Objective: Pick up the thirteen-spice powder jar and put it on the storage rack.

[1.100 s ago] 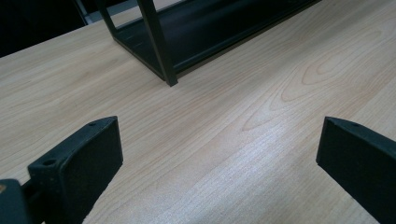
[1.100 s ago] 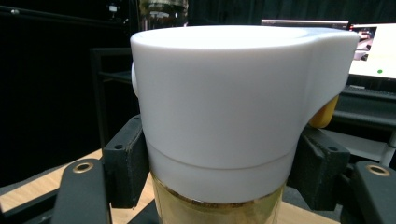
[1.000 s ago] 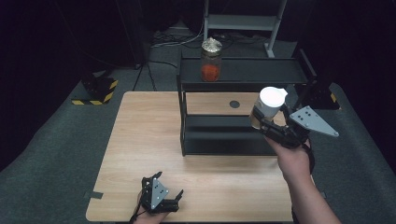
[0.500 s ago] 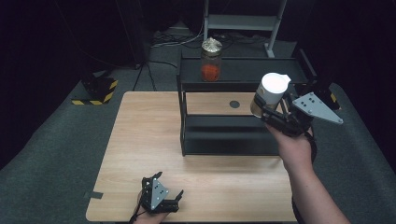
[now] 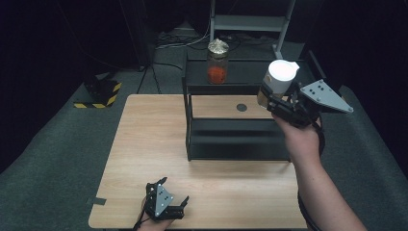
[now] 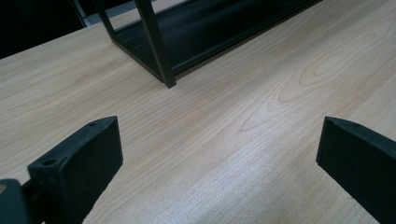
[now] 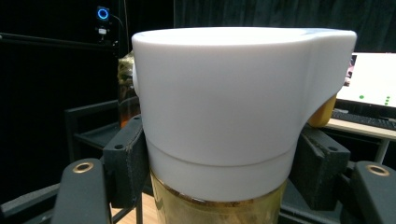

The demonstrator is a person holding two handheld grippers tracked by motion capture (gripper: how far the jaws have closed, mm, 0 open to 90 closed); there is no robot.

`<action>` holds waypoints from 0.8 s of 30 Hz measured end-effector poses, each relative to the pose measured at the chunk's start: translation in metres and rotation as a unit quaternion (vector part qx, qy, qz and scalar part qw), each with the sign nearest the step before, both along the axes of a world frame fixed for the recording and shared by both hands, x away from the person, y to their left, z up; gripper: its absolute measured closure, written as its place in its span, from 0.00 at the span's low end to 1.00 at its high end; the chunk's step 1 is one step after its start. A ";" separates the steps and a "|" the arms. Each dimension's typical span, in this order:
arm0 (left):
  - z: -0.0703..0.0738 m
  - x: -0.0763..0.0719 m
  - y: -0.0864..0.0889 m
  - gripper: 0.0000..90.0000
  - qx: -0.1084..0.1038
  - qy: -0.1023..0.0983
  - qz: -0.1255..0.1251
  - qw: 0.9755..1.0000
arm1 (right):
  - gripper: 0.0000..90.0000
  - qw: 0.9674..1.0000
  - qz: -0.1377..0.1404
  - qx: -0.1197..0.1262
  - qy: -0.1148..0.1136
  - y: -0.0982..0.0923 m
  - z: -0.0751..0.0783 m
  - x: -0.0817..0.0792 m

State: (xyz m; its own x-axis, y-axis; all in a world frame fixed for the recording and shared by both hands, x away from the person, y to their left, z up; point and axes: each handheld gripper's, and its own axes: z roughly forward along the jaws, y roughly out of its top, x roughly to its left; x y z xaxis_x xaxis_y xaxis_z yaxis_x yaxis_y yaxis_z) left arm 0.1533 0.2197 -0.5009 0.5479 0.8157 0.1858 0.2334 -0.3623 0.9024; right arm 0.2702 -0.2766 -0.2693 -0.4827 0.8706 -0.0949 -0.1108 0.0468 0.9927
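Overhead, a light wooden table [image 5: 144,144] stands on a dark grey floor, with a black two-tier shelf rack [image 5: 231,134] standing on its far half. On the rack's top shelf, toward the left, stands a glass jar [image 5: 217,60] with orange contents and a crinkled foil-like top. At the right end of the rack, a person's right forearm reaches up from the bottom edge, and the right gripper [image 5: 279,103] is clamped on a jar with a white lid [image 5: 278,79], held upright in the air just above and beside the top shelf's right end. From the right gripper view, the two black pads press the jar [image 7: 219,205] from both sides just under the white lid [image 7: 233,102], with yellowish contents visible through the glass. Near the table's front edge, the left gripper [image 5: 166,204] rests low over the wood; the left gripper view shows its jaws spread wide with nothing between them but bare tabletop [image 6: 224,135].
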 end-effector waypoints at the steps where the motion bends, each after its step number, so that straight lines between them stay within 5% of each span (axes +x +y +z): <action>1: 0.000 0.000 0.000 0.01 0.000 0.000 0.000 1.000 | 0.33 1.000 -0.001 0.001 0.000 0.001 0.001 0.002; 24: -0.001 -0.001 0.001 0.01 -0.001 -0.003 -0.003 1.000 | 0.33 1.000 -0.021 0.013 0.012 0.017 0.017 0.040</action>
